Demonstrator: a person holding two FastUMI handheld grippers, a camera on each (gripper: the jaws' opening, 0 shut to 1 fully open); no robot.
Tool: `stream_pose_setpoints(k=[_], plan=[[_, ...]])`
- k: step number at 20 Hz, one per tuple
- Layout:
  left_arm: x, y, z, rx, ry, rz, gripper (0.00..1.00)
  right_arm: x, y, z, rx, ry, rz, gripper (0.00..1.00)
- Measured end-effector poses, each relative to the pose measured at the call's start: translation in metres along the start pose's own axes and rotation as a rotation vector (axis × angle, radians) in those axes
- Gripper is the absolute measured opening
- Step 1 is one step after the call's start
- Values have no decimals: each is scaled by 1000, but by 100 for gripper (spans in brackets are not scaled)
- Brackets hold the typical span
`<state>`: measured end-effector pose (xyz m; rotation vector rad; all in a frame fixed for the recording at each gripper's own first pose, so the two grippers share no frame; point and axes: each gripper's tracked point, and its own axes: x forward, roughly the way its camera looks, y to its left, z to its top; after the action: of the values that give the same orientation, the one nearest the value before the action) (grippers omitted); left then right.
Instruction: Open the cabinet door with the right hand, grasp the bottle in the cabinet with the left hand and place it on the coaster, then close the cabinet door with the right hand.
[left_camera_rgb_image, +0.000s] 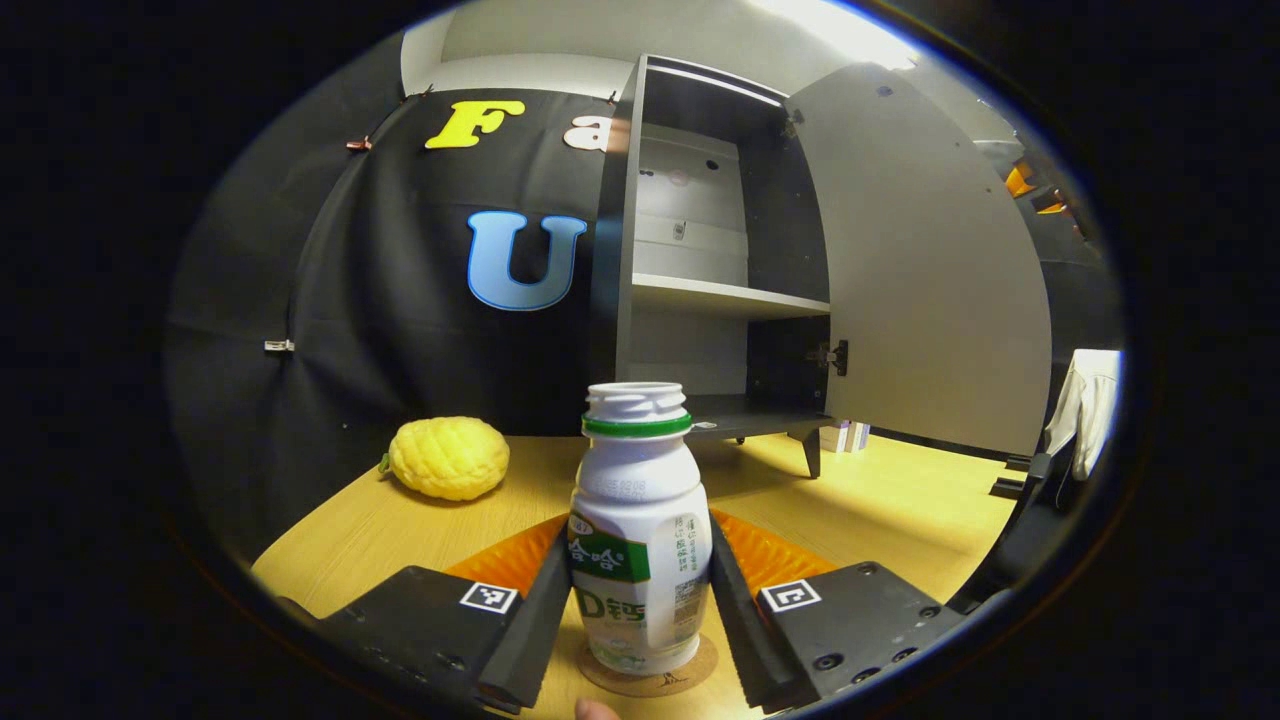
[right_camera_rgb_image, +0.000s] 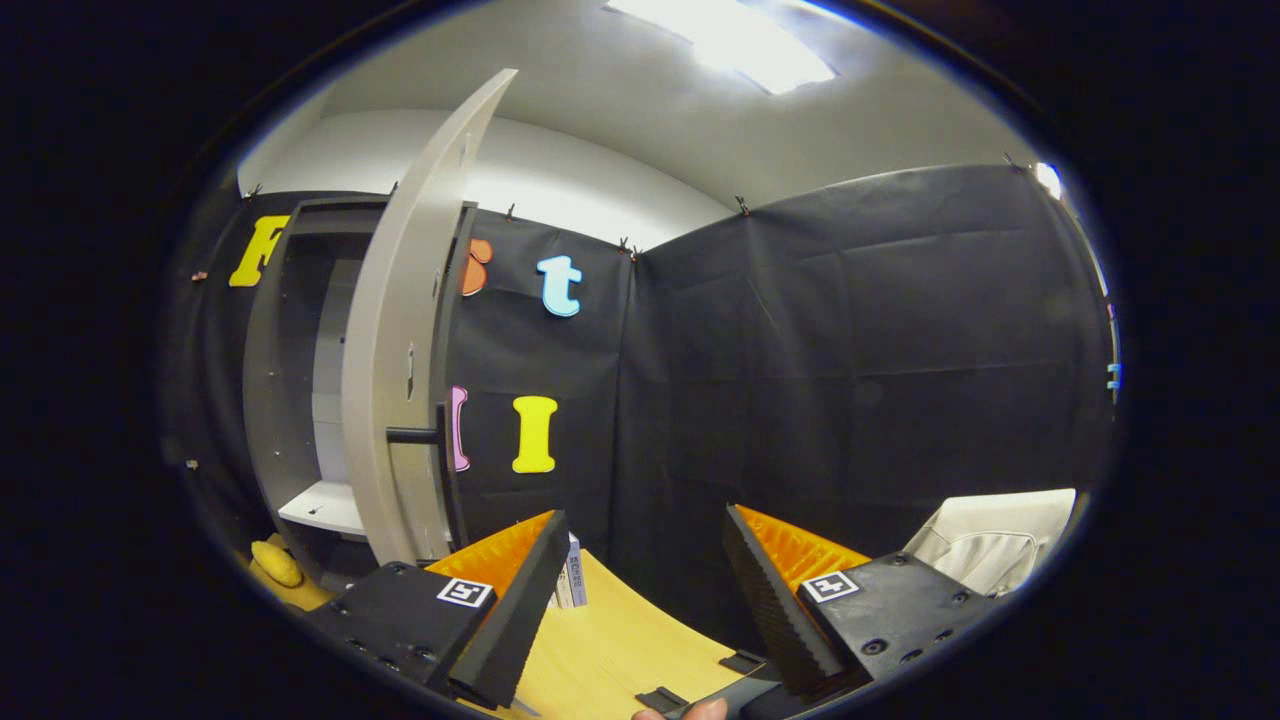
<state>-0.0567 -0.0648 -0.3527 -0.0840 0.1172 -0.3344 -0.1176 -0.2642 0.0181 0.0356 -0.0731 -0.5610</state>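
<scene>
Between the left gripper's (left_camera_rgb_image: 640, 620) jaws stands the bottle (left_camera_rgb_image: 640, 540), white with a green neck ring and no cap, its base on the round coaster (left_camera_rgb_image: 690, 678) on the desk (left_camera_rgb_image: 880, 510). Both jaws lie against the bottle's sides, so the grasp looks clenched on it. Behind it, the cabinet (left_camera_rgb_image: 700, 250) is open, its door (left_camera_rgb_image: 920, 260) swung wide, and a yellow lemon-like fruit (left_camera_rgb_image: 448, 457) rests to the left.

In the right gripper view, the right gripper (right_camera_rgb_image: 640, 600) has its jaws spread apart and holding nothing, near the door's (right_camera_rgb_image: 400, 380) edge and its dark handle (right_camera_rgb_image: 412, 435).

Risk, as I judge it: the bottle seems to sit slightly off the coaster's centre, and an uneven release could tip the open bottle. Closing the door carelessly could jolt the desk.

Green label print on the bottle is partly hidden by the jaws.
</scene>
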Motion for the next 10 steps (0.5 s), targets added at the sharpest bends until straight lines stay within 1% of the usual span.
stream_pose_setpoints(k=[1, 2, 4, 5, 6, 7, 9, 10], plan=[[0, 1, -2, 4, -4, 4, 74, 1, -5, -3, 7, 7, -12, 92], [1, 2, -4, 9, -1, 6, 74, 3, -10, -8, -1, 19, -17, 96], [3, 1, -9, 9, 6, 0, 75, 3, -21, -20, -28, 51, -32, 96], [4, -1, -12, 5, 19, -6, 75, 2, -26, -25, -36, 64, -39, 100], [5, -2, -15, 2, 33, -7, 76, 1, -30, -28, -37, 73, -44, 96], [3, -3, -16, -5, 44, -8, 77, 0, -33, -29, -32, 79, -46, 96], [1, -5, -14, -11, 50, -1, 84, 1, -36, -32, -20, 86, -46, 96], [1, -5, -11, -10, 51, 4, 90, 0, -37, -32, -18, 88, -46, 96]])
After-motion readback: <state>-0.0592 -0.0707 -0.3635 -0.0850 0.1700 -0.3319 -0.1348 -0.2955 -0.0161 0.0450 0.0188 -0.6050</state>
